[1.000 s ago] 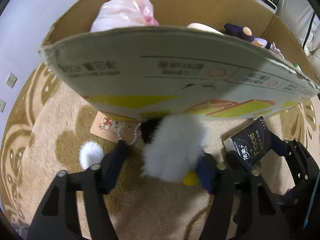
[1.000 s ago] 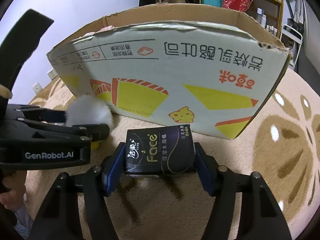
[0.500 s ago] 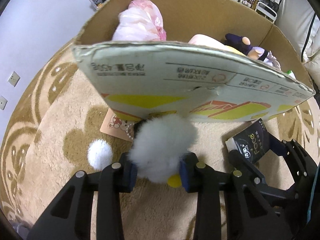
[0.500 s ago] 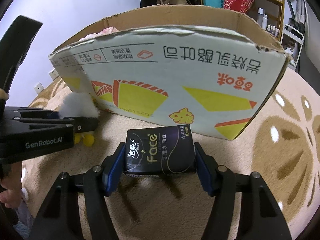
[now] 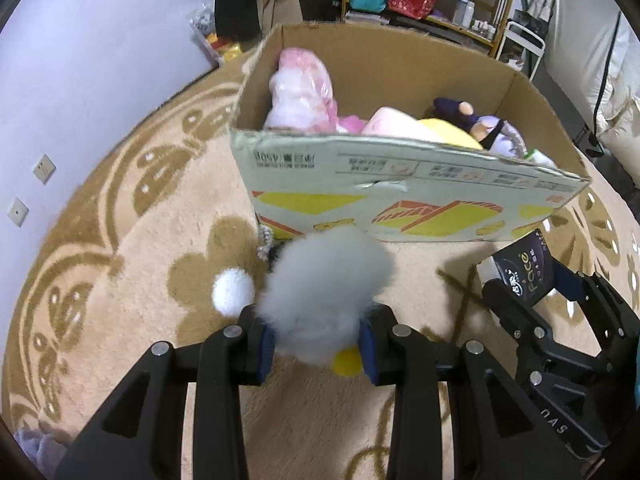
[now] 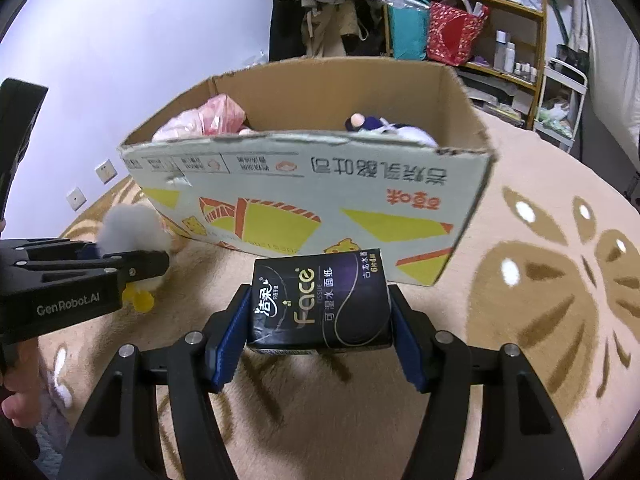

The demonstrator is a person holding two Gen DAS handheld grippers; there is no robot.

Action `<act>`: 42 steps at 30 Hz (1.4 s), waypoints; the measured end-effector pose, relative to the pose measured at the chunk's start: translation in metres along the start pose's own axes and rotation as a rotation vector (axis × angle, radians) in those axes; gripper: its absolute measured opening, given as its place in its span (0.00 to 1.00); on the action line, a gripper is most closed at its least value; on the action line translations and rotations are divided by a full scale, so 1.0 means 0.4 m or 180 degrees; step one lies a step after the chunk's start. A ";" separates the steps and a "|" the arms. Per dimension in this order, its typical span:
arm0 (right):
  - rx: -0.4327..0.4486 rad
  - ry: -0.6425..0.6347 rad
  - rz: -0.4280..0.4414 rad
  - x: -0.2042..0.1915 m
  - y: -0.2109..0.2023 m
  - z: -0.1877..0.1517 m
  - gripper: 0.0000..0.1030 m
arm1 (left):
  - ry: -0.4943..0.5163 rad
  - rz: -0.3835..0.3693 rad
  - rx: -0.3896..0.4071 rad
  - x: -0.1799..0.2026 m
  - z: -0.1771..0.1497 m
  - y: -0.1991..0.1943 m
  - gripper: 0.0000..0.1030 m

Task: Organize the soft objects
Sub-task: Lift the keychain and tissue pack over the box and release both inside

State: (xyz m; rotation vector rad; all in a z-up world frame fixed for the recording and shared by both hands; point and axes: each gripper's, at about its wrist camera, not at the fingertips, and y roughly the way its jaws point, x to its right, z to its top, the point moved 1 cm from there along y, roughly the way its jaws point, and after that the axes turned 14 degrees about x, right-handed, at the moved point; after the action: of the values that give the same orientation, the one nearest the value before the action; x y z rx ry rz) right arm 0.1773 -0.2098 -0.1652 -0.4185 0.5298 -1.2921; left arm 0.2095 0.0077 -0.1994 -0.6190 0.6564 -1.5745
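Note:
My left gripper (image 5: 316, 348) is shut on a fluffy white plush toy (image 5: 324, 292) with yellow feet, held above the rug just in front of the cardboard box (image 5: 400, 184). It also shows in the right wrist view (image 6: 132, 232). My right gripper (image 6: 316, 340) is shut on a black tissue pack (image 6: 320, 300), held in front of the box (image 6: 320, 200); the pack also shows in the left wrist view (image 5: 520, 276). Inside the box lie a pink bagged plush (image 5: 300, 96), a yellow-pink plush (image 5: 420, 128) and a purple doll (image 5: 468, 116).
A small white pompom (image 5: 232, 292) lies on the beige patterned rug (image 5: 120, 240) left of the toy. A wall with sockets (image 5: 44, 168) stands to the left. Shelves with bags and bottles (image 6: 460, 28) stand behind the box.
My left gripper closed on the white plush toy and lifted it up and back from the box. My right gripper rose with the tissue pack, so the box's inside now shows.

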 end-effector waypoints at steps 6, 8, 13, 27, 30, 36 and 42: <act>0.0153 0.0043 -0.0038 -0.004 -0.077 0.014 0.66 | 0.0005 0.0015 0.0215 0.007 0.029 -0.081 0.32; 0.0218 0.0060 -0.0038 -0.004 -0.100 0.022 0.66 | -0.0038 0.0022 0.0280 0.003 0.037 -0.107 0.32; 0.0396 0.0046 -0.0039 -0.016 -0.149 0.039 0.66 | -0.0096 -0.0007 0.0495 -0.010 0.069 -0.167 0.32; 0.0704 -0.0027 0.0036 -0.033 -0.167 0.126 0.66 | 0.0016 -0.0012 0.1076 0.000 0.217 -0.264 0.32; 0.0763 -0.0032 0.0048 -0.034 -0.154 0.148 0.66 | 0.0030 0.0028 0.1118 0.001 0.247 -0.253 0.32; 0.0897 -0.0054 0.0069 -0.026 -0.140 0.208 0.66 | 0.0086 0.0076 0.1174 0.009 0.293 -0.224 0.32; 0.1085 -0.0260 0.0048 -0.038 -0.129 0.277 0.67 | 0.0196 0.0094 0.1294 0.017 0.335 -0.202 0.32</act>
State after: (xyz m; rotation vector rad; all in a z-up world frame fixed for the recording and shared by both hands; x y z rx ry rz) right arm 0.1989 -0.2071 -0.0441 -0.1814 0.2365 -1.3154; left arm 0.2495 -0.0004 -0.0479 -0.2575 0.3707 -1.6435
